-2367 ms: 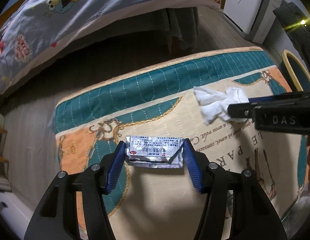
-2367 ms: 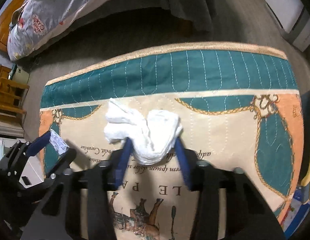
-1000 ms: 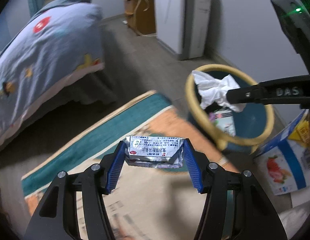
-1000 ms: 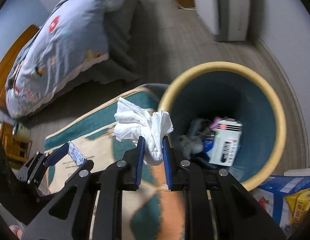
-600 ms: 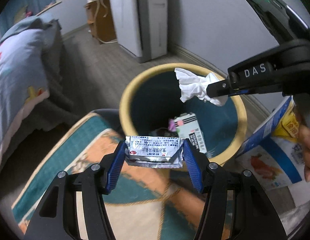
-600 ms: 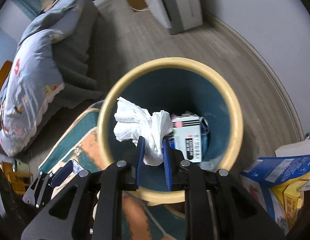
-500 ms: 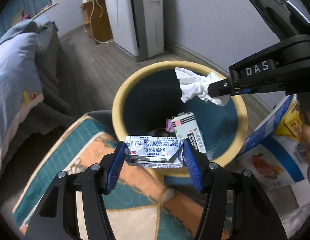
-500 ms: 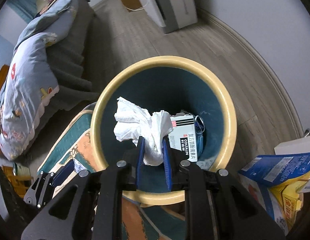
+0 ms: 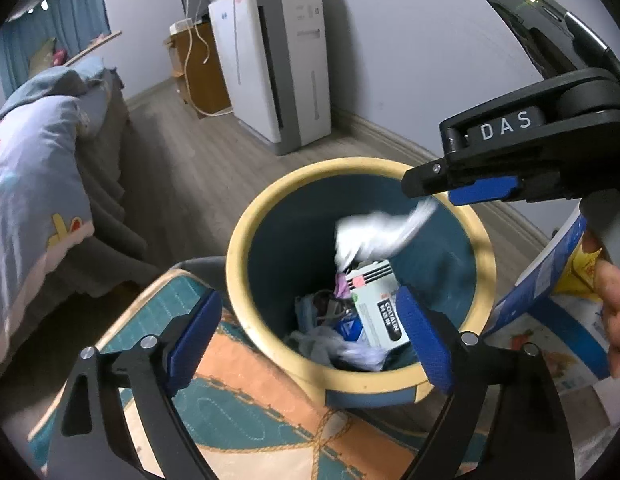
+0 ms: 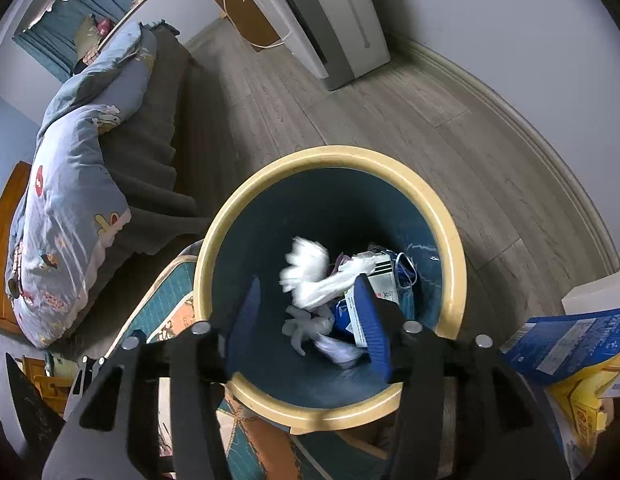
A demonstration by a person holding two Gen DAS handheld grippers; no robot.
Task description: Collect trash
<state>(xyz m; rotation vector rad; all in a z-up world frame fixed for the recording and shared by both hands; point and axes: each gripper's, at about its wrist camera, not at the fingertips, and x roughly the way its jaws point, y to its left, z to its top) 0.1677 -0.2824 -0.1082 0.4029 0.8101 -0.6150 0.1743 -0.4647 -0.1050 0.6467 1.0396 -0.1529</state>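
Beside the bed, your left gripper and right gripper both gape empty while the tissue, blurred, featherlight and soft, drops at twelve o'clock into the bin.

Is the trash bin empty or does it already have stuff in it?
Not empty. The trash bin holds a white box, crumpled wrappers, and a blurred white tissue.

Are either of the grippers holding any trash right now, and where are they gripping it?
Nothing is held. Both the left gripper and right gripper are open; the tissue is falling into the bin.
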